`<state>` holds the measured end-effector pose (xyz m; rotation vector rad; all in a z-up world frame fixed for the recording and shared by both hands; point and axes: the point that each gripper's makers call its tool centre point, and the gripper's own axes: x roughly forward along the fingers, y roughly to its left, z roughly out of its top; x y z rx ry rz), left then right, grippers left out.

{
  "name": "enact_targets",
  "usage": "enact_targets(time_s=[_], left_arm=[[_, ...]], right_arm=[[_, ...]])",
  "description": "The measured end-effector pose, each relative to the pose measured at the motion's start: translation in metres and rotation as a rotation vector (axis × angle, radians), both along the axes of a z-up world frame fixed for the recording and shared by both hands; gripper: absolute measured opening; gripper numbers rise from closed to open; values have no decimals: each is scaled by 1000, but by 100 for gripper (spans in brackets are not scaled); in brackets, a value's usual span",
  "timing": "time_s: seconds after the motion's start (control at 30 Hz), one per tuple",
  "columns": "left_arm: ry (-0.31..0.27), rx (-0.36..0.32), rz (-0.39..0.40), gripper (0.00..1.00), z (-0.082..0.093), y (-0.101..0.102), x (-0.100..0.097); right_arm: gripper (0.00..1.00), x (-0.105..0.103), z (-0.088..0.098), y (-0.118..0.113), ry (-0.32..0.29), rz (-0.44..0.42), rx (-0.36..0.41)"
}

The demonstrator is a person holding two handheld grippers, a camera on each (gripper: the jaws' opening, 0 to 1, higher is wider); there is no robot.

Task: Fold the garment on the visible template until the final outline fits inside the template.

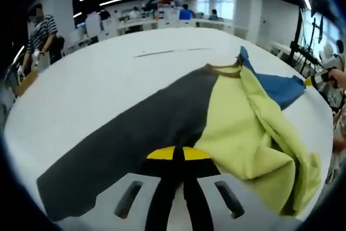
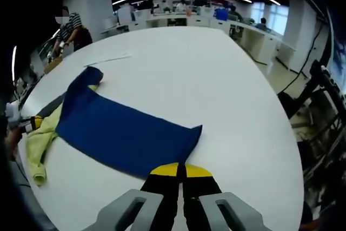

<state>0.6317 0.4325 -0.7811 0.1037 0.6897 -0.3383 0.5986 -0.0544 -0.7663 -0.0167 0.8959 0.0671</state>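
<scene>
Left hand-held gripper (image 1: 178, 158): yellow-tipped jaws pressed together over the near edge of the dark grey template (image 1: 130, 144) on the white counter (image 1: 108, 74); whether cloth is pinched between them cannot be told. The garment (image 1: 254, 128), yellow-green with a blue part, lies bunched ahead and to the right of these jaws, overlapping the template and hiding its right edge. Right hand-held gripper (image 2: 181, 172): jaws pressed together, tips at the near edge of the garment's blue panel (image 2: 124, 131); contact is uncertain. Far left in this view, the yellow-green part is crumpled and partly cut off. A person in a striped shirt (image 2: 70, 31) stands beyond the counter.
</scene>
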Motion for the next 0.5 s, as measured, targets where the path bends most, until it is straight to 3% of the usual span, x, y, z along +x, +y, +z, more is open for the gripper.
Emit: enact_targets(time_s=[0.5], left_arm=[[3, 25, 90, 0, 2, 33, -3]], right_arm=[[0, -19, -4, -27, 18, -56, -38]])
